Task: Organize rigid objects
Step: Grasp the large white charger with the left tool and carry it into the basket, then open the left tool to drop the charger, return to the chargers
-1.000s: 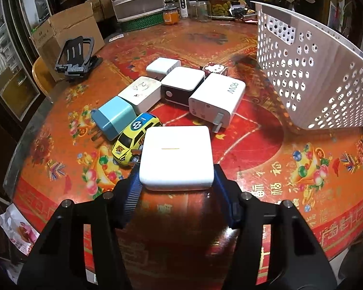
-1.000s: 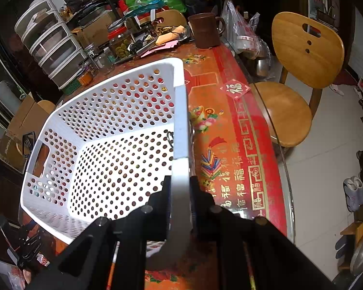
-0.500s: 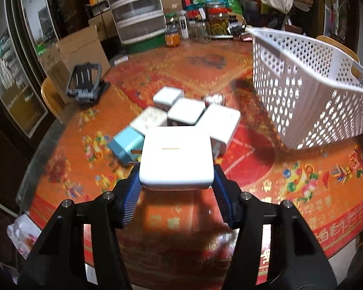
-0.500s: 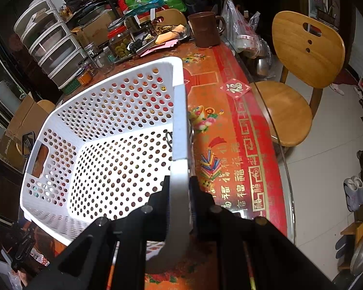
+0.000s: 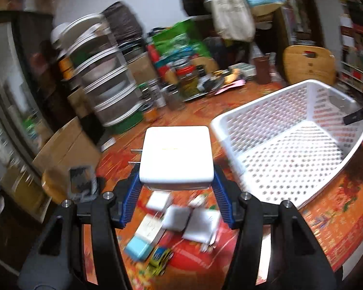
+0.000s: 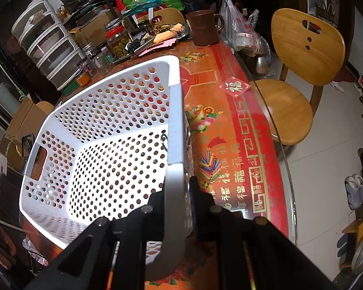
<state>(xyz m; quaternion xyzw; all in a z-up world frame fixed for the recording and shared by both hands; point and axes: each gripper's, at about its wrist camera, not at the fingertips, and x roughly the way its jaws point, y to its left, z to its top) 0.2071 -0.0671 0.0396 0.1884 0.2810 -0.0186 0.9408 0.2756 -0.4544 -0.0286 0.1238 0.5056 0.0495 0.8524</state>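
**Charger held up beside the basket, basket wall pinched**

My left fingers are closed on a white charger, their blue pads pressing its two sides. I hold it flat side up in the air above the desk, and its two metal prongs stick out to the left. The view around it is blurred.

Below the charger, down on the desk's red patterned cover, lie the other things in a loose cluster: several white chargers, a grey-topped one among them, a light blue charger and a yellow toy car nearest me. They sit close together, some touching, though the blur hides exactly which.

Just to the right of the held charger stands the white basket, its perforated walls and floor facing me, with nothing showing inside it. The charger is outside it, just beside its near left corner.

My right fingers are clamped shut on the basket's wall at its rim, one finger inside and one outside. From this side the basket floor shows only its holes. A dark brown mug and a jar with a red lid stand among the clutter at the far end of the desk, and a wooden chair stands beside the desk on the right.
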